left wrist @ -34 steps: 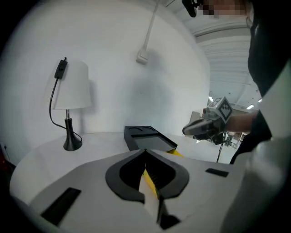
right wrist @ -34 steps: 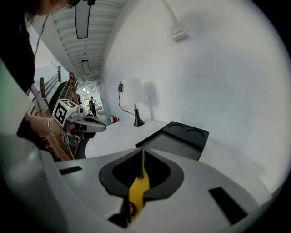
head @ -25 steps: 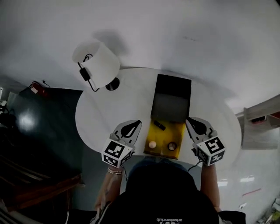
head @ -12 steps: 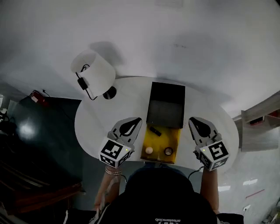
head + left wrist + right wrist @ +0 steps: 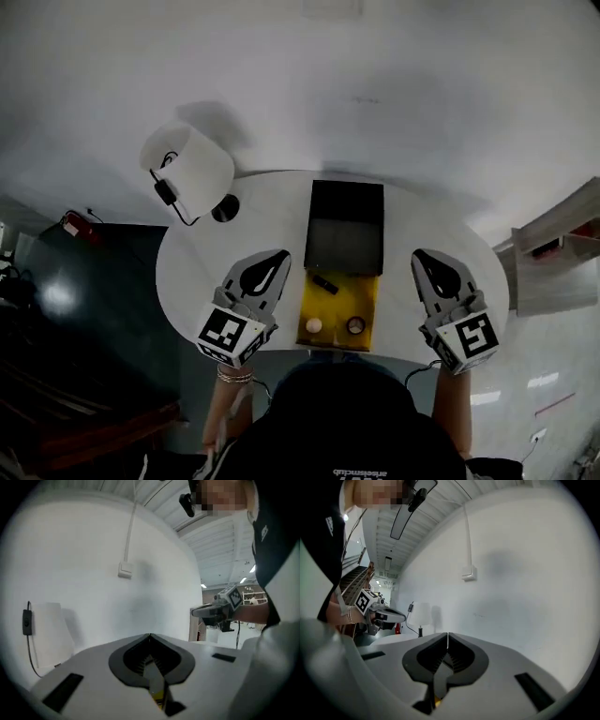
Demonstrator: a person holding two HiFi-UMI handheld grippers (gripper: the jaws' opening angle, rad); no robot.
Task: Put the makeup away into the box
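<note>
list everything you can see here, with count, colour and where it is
table: 1, white, round, centre
box: 1, black, open, far middle of table
tray: 1, yellow, in front of box
stick: 1, black, on tray
ball: 1, pale, on tray
round pot: 1, dark, on tray
lamp: 1, white shade, table's far left
wall switch: 1, white, wall
left gripper: 1, grey, shut, left of tray
right gripper: 1, grey, shut, right of tray
</note>
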